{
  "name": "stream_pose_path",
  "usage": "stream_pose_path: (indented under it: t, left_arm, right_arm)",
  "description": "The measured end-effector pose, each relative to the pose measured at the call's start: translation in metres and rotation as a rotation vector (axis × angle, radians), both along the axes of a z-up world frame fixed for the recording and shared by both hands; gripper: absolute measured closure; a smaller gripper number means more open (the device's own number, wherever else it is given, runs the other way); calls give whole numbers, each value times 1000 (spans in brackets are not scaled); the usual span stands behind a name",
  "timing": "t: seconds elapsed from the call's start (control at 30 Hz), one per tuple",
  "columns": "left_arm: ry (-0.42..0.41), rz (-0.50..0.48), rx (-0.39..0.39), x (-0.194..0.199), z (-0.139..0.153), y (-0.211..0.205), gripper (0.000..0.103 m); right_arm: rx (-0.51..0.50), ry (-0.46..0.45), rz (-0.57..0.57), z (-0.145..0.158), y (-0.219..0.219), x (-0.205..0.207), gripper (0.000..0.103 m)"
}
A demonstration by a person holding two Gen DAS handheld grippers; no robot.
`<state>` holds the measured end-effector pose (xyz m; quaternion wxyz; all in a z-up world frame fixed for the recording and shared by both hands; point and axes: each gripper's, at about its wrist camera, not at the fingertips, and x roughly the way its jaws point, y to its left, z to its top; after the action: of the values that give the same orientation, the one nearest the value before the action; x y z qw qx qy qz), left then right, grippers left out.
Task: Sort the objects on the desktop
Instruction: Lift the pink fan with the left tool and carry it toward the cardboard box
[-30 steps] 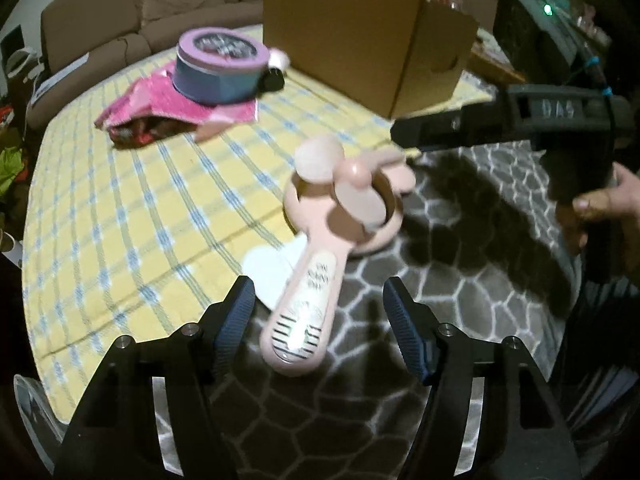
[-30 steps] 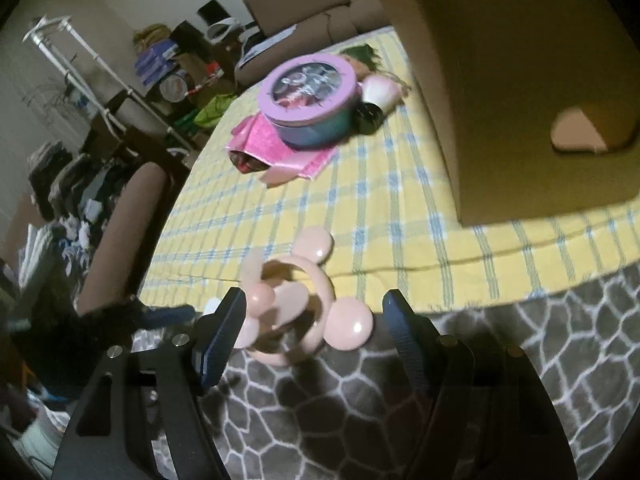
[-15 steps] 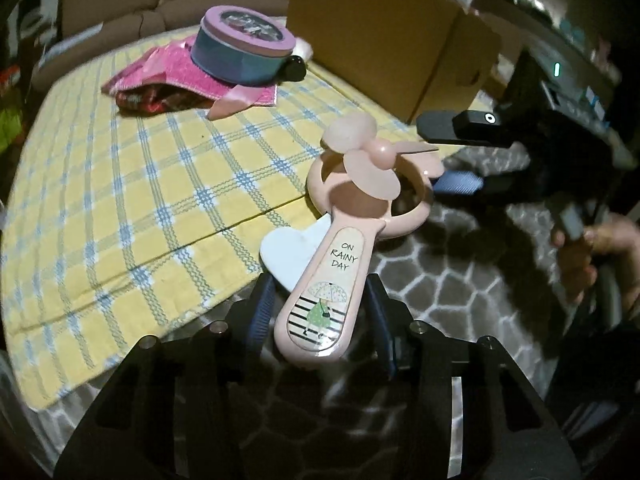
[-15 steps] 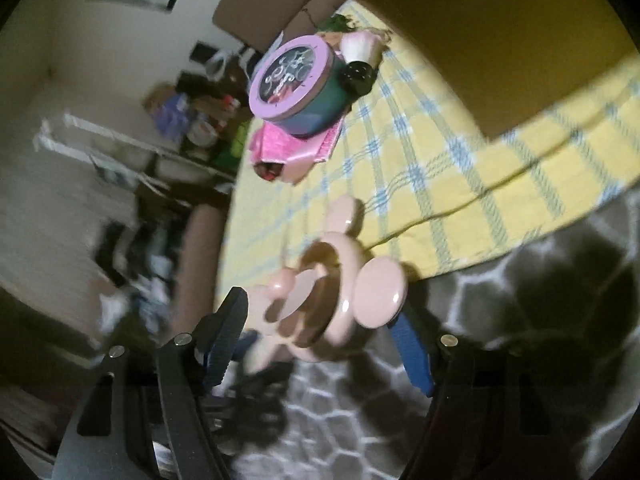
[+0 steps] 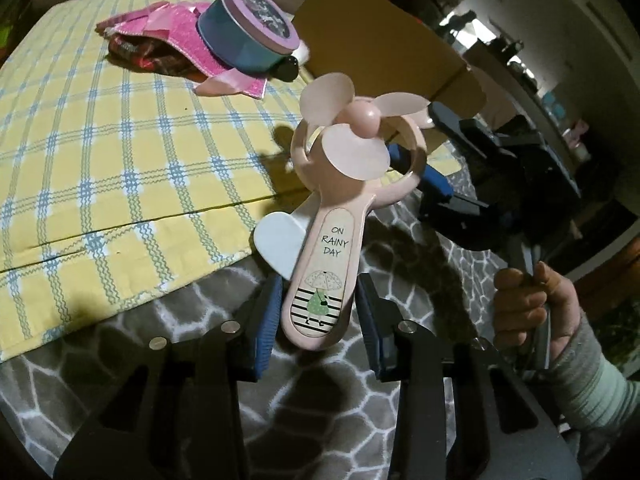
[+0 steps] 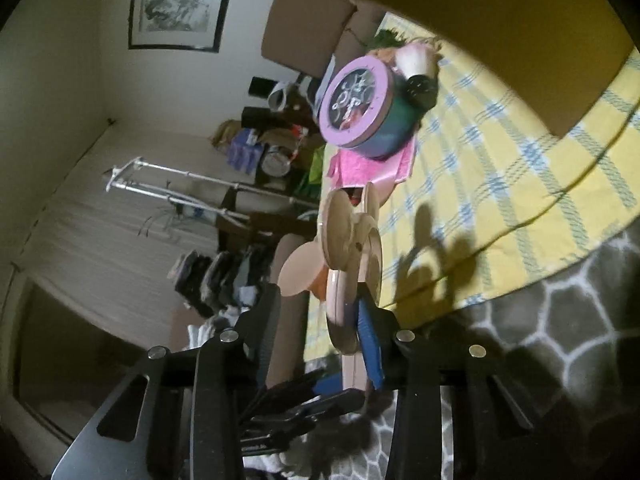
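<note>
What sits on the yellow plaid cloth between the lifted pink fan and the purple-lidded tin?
In the left wrist view, only bare plaid cloth and a corner of the pink pouch separate fan from tin.

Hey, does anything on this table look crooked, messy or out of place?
The round tin sits tilted on a crumpled pink pouch instead of flat on the yellow cloth. The pink fan is off the table, held by the left tool and right tool.

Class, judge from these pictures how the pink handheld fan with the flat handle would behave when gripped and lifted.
The pink plastic handheld fan probably stays stiff: it keeps its shape off the table, with the left tool on its handle. Its soft-looking blades may bend if squeezed. The right tool grips only the thin ring, so it might twist.
</note>
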<state>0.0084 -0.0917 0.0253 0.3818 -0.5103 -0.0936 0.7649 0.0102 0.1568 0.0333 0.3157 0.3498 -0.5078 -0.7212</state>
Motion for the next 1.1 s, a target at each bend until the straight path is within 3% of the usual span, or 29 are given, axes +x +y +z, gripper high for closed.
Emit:
stream_pose_path:
  t: [0.17, 0.27, 0.53, 0.73, 0.87, 1.1]
  left_arm:
    - [-15, -9, 13, -2, -2, 2, 68]
    - [-28, -25, 44, -4, -2, 3, 68]
    - [1, -28, 64, -7, 6, 3, 72]
    - [38, -65, -41, -3, 1, 19, 72]
    - [90, -86, -87, 3, 5, 29, 77]
    - [192, -90, -57, 11, 31, 31, 79]
  right_arm:
    - [-96, 11, 9, -7, -1, -1, 64]
    - [-170, 48, 90, -6, -8, -5, 64]
    - [-91, 122, 205, 10, -34, -21, 64]
    - [3, 94, 250, 8, -57, -41, 65]
    - [-28, 91, 252, 5, -64, -53, 65]
    - [-143, 181, 273, 26, -77, -60, 64]
